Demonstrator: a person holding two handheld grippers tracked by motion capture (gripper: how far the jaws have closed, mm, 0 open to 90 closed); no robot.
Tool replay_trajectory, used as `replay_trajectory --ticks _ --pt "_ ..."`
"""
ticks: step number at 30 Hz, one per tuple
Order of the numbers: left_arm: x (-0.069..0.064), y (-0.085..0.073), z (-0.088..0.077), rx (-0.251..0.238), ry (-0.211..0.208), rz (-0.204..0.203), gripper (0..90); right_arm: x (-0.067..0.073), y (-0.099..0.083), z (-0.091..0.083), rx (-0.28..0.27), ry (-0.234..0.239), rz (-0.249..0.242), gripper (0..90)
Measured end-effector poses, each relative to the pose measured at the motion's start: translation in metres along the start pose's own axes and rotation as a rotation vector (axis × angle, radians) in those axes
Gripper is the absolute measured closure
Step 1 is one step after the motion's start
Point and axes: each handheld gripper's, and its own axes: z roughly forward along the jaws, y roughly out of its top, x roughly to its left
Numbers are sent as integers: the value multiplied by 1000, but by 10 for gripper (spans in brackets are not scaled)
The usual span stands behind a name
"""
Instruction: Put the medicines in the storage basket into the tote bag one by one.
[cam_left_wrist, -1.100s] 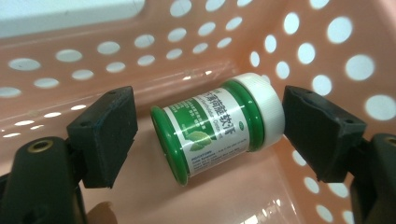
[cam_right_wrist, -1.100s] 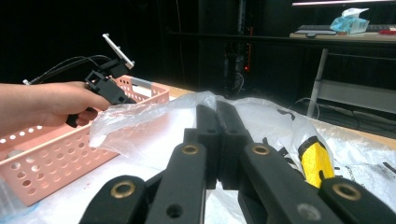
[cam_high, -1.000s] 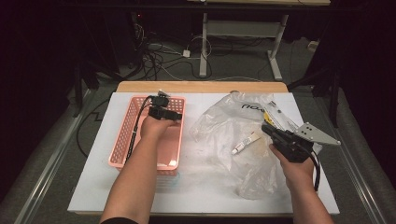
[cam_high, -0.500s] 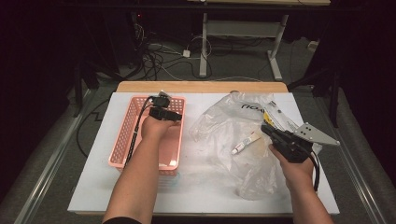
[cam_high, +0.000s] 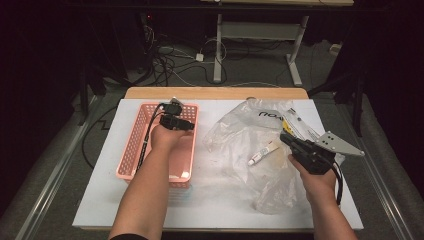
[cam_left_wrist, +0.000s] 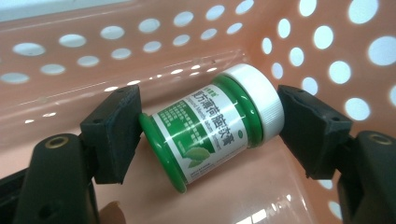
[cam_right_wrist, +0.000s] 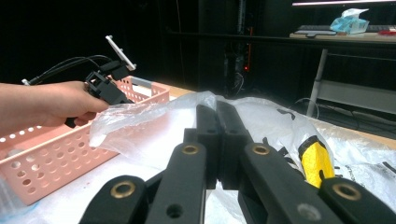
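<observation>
Lying on its side inside the pink basket (cam_left_wrist: 327, 42), the green jar (cam_left_wrist: 210, 126) sits between the left gripper's (cam_left_wrist: 208, 128) spread jaws, base and cap just beside the pads. Beside that basket, the right gripper (cam_right_wrist: 217, 140) keeps jaws pressed together, pinching the clear plastic bag (cam_high: 260, 150).

From the high view, the left gripper (cam_high: 176, 119) dips into the pink basket (cam_high: 131, 150), so its jaw tips and the green jar (cam_left_wrist: 212, 123) between them are hidden by the hand (cam_high: 165, 137). Whether the pads actually press the jar's ends cannot be told. The jar's label print is too small to read. Inside the crumpled plastic bag (cam_high: 260, 150), a small white tube (cam_high: 262, 153) is too small to identify, and a yellow thing (cam_right_wrist: 316, 161) is half covered by film.
</observation>
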Motion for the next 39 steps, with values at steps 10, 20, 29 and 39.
replay_trajectory --ticks 10,20,29,39 --pt "-1 -6 -22 -32 -17 11 246 1 1 0 -2 1 0 900" --pt "-7 -28 -48 -83 -39 41 246 1 1 1 -3 2 -17 900" --pt "-11 -46 -72 -109 -36 67 246 6 0 4 5 7 -11 900" --pt "-26 -77 -102 -171 -60 112 246 6 1 3 3 8 -17 900"
